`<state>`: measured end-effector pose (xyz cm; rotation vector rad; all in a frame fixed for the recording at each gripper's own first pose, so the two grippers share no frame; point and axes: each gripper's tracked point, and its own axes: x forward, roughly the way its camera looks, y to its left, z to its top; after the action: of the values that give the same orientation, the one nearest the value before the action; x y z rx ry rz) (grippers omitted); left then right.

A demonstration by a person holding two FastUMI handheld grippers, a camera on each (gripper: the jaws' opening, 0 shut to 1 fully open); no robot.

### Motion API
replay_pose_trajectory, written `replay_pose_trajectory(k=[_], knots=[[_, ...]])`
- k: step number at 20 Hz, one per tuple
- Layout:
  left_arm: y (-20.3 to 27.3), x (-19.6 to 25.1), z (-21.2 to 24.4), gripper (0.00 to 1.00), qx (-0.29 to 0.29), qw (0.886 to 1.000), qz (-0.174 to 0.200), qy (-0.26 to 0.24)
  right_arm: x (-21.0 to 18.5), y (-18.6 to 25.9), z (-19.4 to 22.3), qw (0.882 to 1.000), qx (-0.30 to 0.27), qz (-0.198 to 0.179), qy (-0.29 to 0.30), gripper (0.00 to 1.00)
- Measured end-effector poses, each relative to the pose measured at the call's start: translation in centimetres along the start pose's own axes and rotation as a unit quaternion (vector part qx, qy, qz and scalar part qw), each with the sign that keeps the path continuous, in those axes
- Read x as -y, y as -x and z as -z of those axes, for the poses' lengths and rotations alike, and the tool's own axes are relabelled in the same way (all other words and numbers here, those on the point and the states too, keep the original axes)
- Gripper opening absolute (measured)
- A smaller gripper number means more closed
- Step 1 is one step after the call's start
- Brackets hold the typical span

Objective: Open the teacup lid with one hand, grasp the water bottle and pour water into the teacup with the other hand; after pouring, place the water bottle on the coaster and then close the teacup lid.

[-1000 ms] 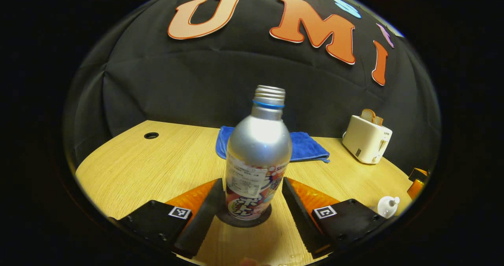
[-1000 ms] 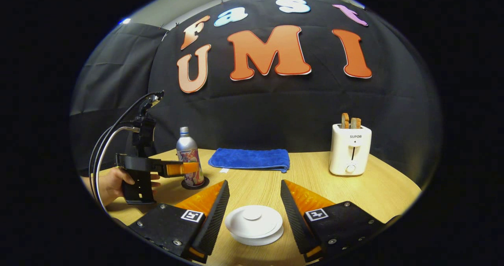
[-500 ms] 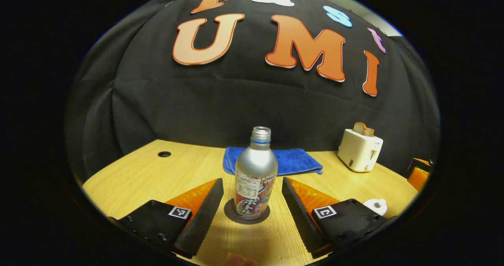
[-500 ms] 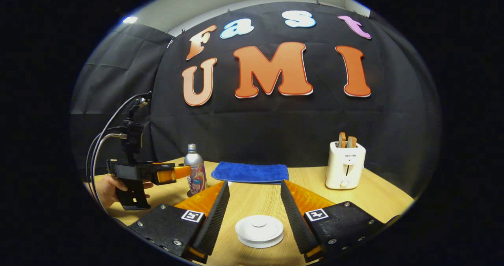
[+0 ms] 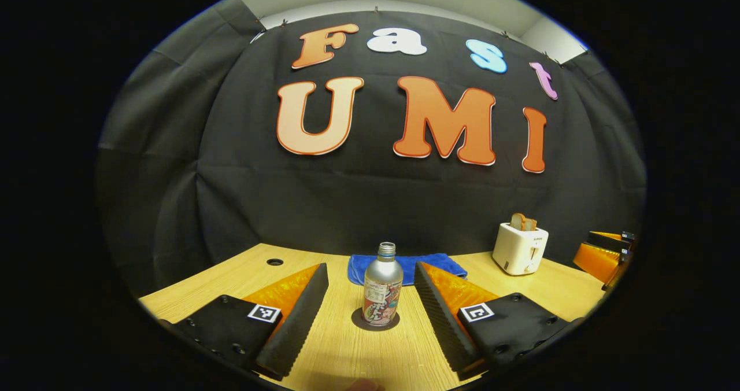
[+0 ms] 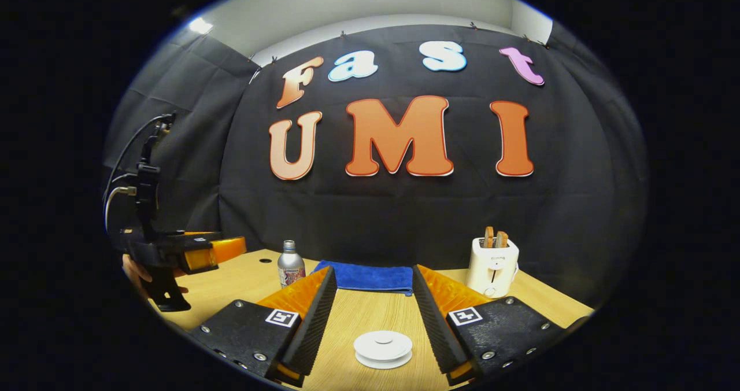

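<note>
Left gripper view: wooden table (image 5: pixel 231 278) spans the lower field, with a blue towel (image 5: pixel 430 262) and a white toaster (image 5: pixel 519 248) holding bread near the back edge. Left gripper (image 5: pixel 370 313) has its jaws spread wide, gripping nothing. Silver water bottle (image 5: pixel 382 285) stands upright and uncapped on the dark coaster (image 5: pixel 358 322), seen between the fingers but apart from both. Right gripper view: right gripper (image 6: pixel 370 316) likewise wide apart and empty. White teacup (image 6: pixel 383 349), lid on, sits on the table between its fingers, untouched.
</note>
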<state>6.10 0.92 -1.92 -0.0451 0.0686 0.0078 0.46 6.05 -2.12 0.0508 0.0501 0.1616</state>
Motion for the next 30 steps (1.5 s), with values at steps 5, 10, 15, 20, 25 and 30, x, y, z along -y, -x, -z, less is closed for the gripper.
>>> replay_pose_trajectory(k=[5,10,15,20,25,30], knots=[[3.3,-1.2,-1.3,0.97,0.041,0.999,-0.022,-0.005,-0.1,0.4,-0.7,1.0,0.009,0.003,0.003,0.79],[4.7,-2.0,-2.9,0.97,0.057,0.997,-0.035,-0.025,-0.2,0.2,-2.0,1.0,0.018,0.007,0.013,0.8],[4.7,-1.5,-4.2,0.96,0.068,0.997,-0.028,-0.023,-0.7,-0.2,-4.1,0.999,0.032,-0.001,0.002,0.79],[4.4,-1.4,-3.9,0.97,0.066,0.997,-0.026,-0.019,-0.4,-0.2,-3.8,1.0,0.026,0.002,0.013,0.8],[4.2,-1.9,-4.2,0.97,0.069,0.997,-0.034,-0.025,-1.0,-0.4,-4.0,1.0,0.028,-0.005,0.015,0.8],[4.6,-1.6,-4.4,0.97,0.076,0.996,-0.034,-0.015,-1.4,-0.6,-4.2,0.999,0.031,-0.006,0.02,0.79]])
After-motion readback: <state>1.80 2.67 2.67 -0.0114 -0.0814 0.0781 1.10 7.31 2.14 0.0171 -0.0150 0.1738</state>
